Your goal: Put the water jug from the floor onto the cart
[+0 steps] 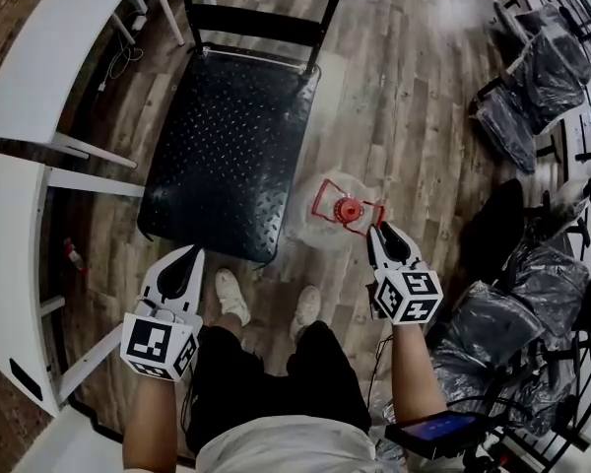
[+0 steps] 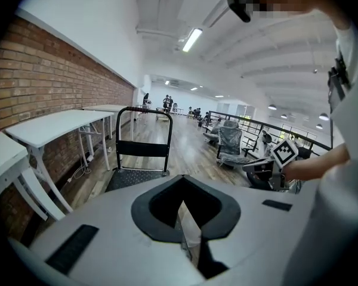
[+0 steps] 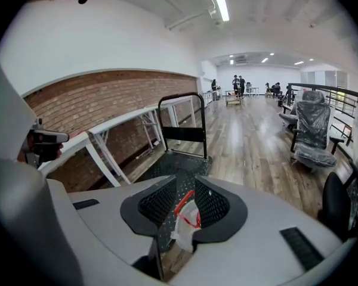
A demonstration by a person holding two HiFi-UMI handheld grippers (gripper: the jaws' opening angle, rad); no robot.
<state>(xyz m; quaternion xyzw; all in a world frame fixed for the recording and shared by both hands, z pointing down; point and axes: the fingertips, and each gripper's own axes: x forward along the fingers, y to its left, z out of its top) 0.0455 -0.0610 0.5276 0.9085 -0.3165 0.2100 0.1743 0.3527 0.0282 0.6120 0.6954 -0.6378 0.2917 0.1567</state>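
Note:
The water jug (image 1: 337, 210) is clear plastic with a red cap and a red carrying handle. It stands on the wood floor just off the front right corner of the cart (image 1: 227, 151). The cart is a flat black studded platform with an upright black push handle at its far end. My right gripper (image 1: 378, 231) hovers right beside the jug's handle, its jaws slightly open around nothing. In the right gripper view the red handle (image 3: 187, 211) shows through the gap of the gripper (image 3: 180, 187). My left gripper (image 1: 191, 255) is shut and empty, near the cart's front left corner.
White desks (image 1: 34, 67) line the brick wall on the left. Plastic-wrapped office chairs (image 1: 537, 77) and dark bags (image 1: 532, 304) crowd the right side by a railing. My shoes (image 1: 232, 295) stand just before the cart's front edge.

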